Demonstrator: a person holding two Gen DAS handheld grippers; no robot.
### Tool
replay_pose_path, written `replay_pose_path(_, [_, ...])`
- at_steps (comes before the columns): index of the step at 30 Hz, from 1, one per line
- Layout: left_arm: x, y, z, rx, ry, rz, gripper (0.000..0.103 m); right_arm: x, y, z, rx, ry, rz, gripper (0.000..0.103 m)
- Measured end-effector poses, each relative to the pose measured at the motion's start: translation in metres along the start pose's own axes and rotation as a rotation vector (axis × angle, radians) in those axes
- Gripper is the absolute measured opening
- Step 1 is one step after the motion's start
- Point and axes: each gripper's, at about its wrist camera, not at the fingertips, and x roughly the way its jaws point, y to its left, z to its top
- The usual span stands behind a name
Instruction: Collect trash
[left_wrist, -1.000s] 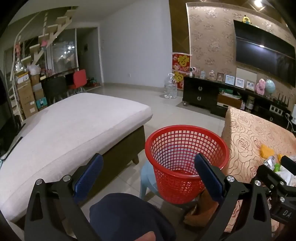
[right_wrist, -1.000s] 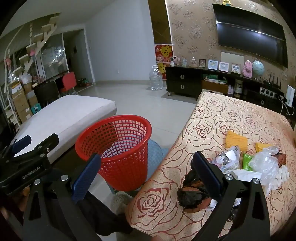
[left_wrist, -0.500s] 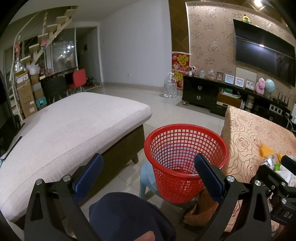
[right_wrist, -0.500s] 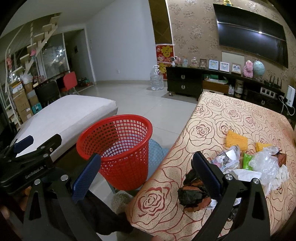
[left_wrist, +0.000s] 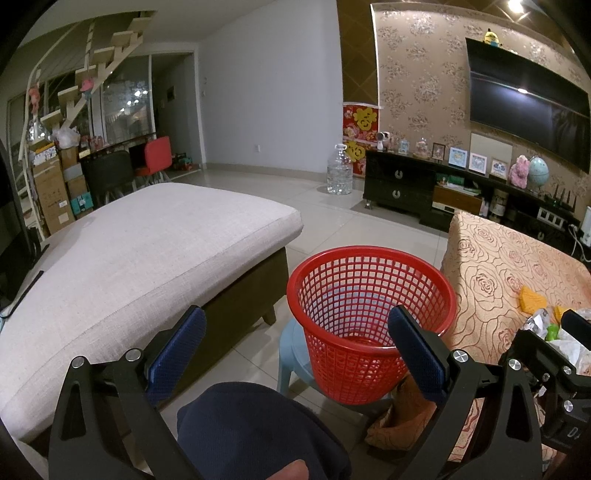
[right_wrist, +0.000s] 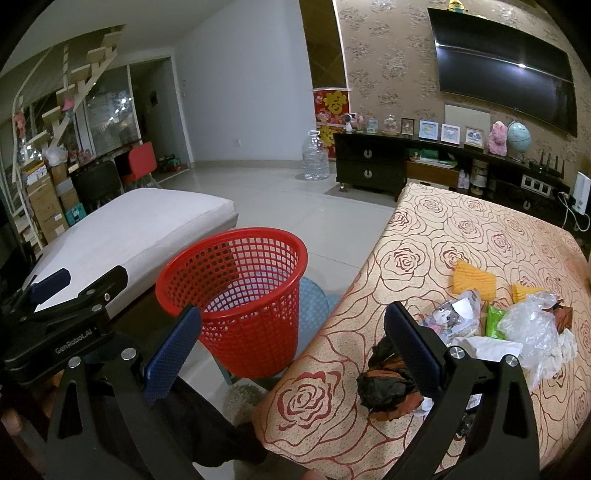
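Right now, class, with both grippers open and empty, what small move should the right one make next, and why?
Probably ease the right gripper forward and down onto the crumpled black-and-orange wrapper. That piece lies nearest its fingers at the table's near edge, the jaws stand wide and hold nothing, and the red basket beside the table looks empty. The left gripper is also open.

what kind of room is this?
Most likely a home living room: a wall-mounted TV above a dark cabinet, a cushioned sofa seat, and stairs at the back.
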Motion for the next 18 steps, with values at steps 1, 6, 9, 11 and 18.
replay_pose_path(1, [0.0001, 0.0002, -0.0001, 0.000, 0.000, -0.001, 0.095, 0.0000, -0.0001, 0.0000, 0.000, 0.000, 0.000, 0.096])
replay_pose_path(6, [0.0002, -0.0001, -0.0005, 0.000, 0.000, -0.001, 0.095, -0.0004, 0.0020, -0.0008, 0.000, 0.004, -0.001, 0.096])
replay_pose_path(9, [0.0003, 0.0002, -0.0004, -0.001, 0.001, -0.002, 0.095, -0.0012, 0.0039, -0.0012, 0.000, 0.004, 0.000, 0.096])
replay_pose_path(11, [0.0003, 0.0001, -0.0005, 0.000, 0.002, -0.002, 0.095, -0.0006, 0.0032, -0.0010, -0.001, 0.005, -0.001, 0.096])
replay_pose_path(18, [0.0003, 0.0004, -0.0004, -0.001, 0.001, -0.003, 0.095, -0.0007, 0.0034, -0.0011, 0.000, 0.005, 0.001, 0.096])
